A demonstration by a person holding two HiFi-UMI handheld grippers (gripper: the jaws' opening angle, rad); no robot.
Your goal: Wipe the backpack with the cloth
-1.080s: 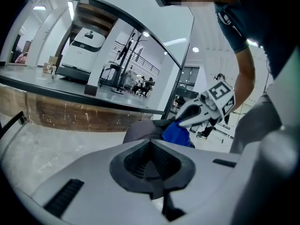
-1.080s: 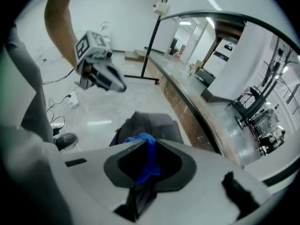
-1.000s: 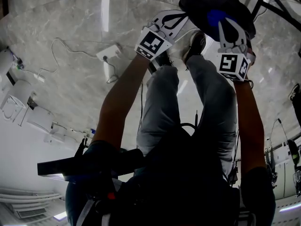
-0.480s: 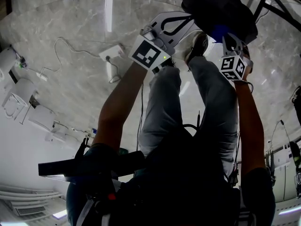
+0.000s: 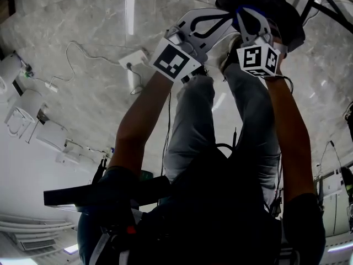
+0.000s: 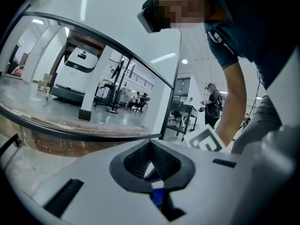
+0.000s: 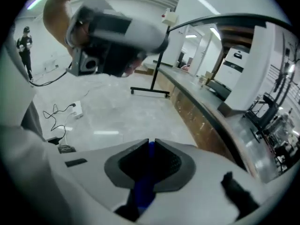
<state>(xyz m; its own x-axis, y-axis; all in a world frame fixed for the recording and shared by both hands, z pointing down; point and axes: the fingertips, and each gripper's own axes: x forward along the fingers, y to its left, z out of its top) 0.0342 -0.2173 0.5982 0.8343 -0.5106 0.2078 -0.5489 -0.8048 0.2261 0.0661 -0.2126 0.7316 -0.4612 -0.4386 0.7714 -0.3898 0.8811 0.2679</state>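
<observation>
A black backpack point(image 5: 278, 12) sits on the floor at the top right of the head view, just past the person's shoes. My right gripper point(image 5: 246, 10) reaches onto its near left edge. Its jaws have just been closing and are pressed on a blue cloth point(image 7: 144, 186), which hangs as a strip between them in the right gripper view. My left gripper point(image 5: 227, 20) hovers close beside it on the left with its fingertips together and nothing clearly held. In the left gripper view the left gripper point(image 6: 151, 144) points level at a glass counter.
A white power strip point(image 5: 135, 59) with cables lies on the marble floor at left. Black stand legs point(image 5: 325, 4) cross the top right corner. The person's legs point(image 5: 193, 126) fill the middle. A curved counter point(image 7: 206, 97) runs along one side.
The right gripper with the cloth has swung left across the backpack's near side and now sits next to the left gripper. The left gripper has shifted slightly up and right.
</observation>
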